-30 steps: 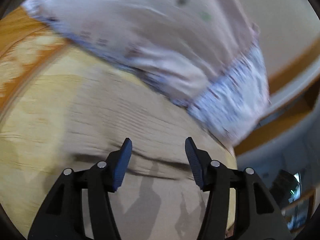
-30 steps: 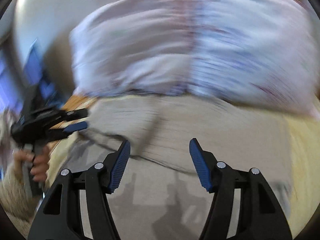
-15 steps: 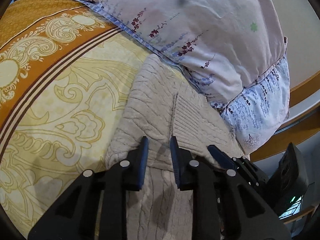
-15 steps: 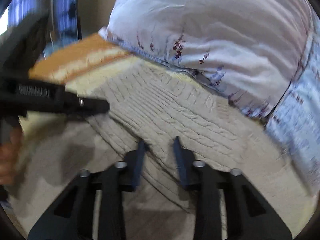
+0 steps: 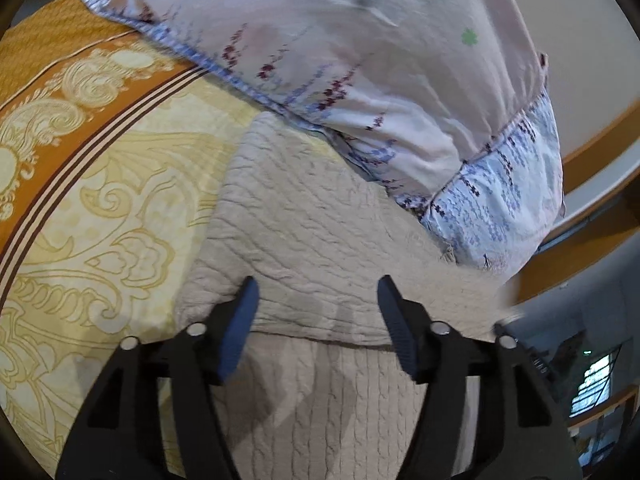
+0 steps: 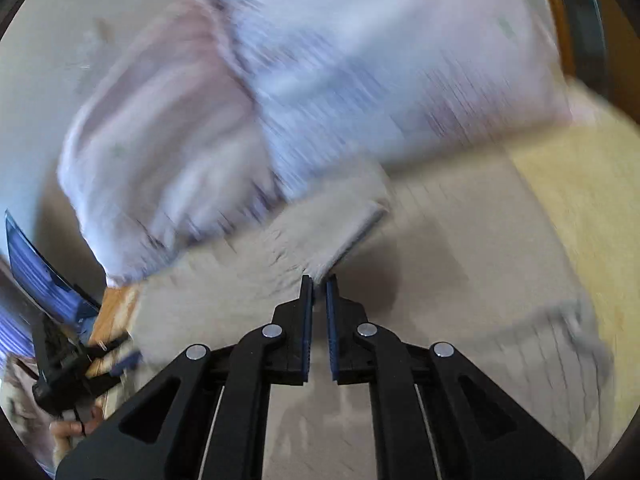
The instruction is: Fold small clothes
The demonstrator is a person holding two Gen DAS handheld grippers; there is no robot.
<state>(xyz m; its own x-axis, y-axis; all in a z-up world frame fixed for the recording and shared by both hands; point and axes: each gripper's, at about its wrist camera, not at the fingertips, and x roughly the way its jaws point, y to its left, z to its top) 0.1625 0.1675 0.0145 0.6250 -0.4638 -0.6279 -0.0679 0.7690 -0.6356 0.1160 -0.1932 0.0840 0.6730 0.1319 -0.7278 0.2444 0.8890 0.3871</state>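
A beige cable-knit sweater [image 5: 312, 248] lies on the bed, its upper part folded over the lower. My left gripper [image 5: 318, 300] is open and empty just above the fold edge. In the blurred right wrist view my right gripper [image 6: 319, 280] is shut on a lifted flap of the sweater [image 6: 332, 224], holding it above the rest of the garment [image 6: 460, 264]. The left gripper also shows at the lower left of the right wrist view [image 6: 116, 354].
A floral white and lilac pillow [image 5: 360, 60] lies right behind the sweater. The bedspread [image 5: 92, 168] is yellow with an orange patterned border. The bed's right edge and a wooden frame [image 5: 580, 248] are close on the right.
My left gripper has opened and let go of the sweater's fold. My right gripper has shut on a flap of the sweater and swings with it, blurring the view.
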